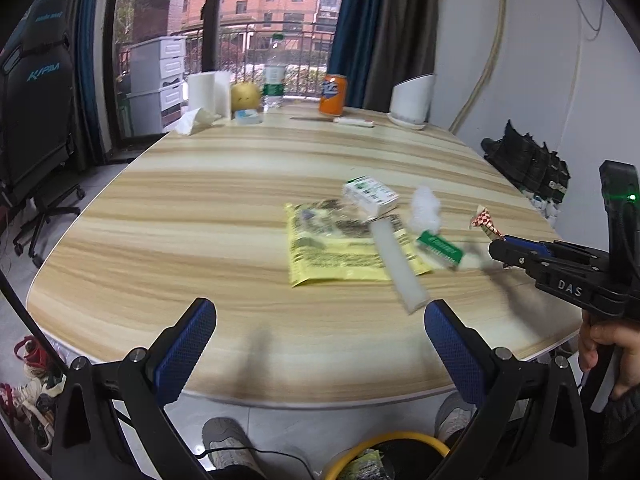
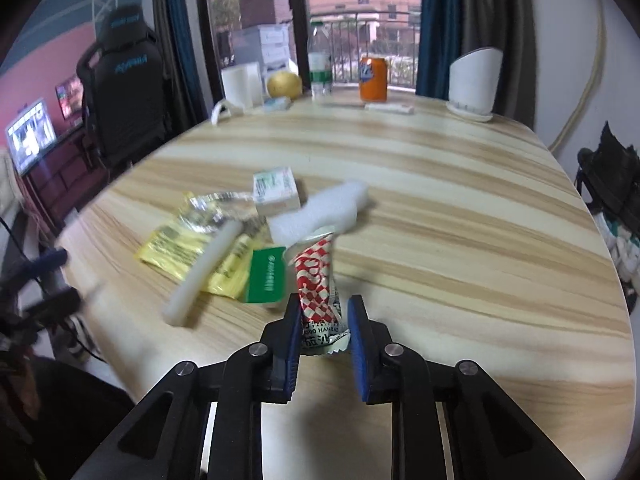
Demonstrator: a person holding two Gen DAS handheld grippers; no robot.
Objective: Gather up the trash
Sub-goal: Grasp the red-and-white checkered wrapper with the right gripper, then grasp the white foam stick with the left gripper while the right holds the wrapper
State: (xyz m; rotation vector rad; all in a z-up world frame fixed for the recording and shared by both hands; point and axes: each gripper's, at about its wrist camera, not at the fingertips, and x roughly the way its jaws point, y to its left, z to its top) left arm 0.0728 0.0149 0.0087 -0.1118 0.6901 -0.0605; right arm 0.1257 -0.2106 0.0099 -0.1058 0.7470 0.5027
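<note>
right tool (image 2: 324, 320) clamped on red sachet (image 2: 316, 276) | sachet's long axis ran away from tool, beside green packet (image 2: 266, 280) | left tool (image 1: 320, 344) apart, farther off

Left hand-held gripper (image 1: 320, 344) open above wooden table (image 1: 180, 216), yellow wrapper (image 1: 340, 256), checkered wrapper (image 1: 486, 222) at right hand-held gripper (image 1: 496, 250)

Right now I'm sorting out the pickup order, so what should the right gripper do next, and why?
Probably lift the red-checked wrapper straight up. The right gripper looks shut on its lower end, while its top leans by the white foam and green packet, so a straight rise should avoid dragging them.
</note>
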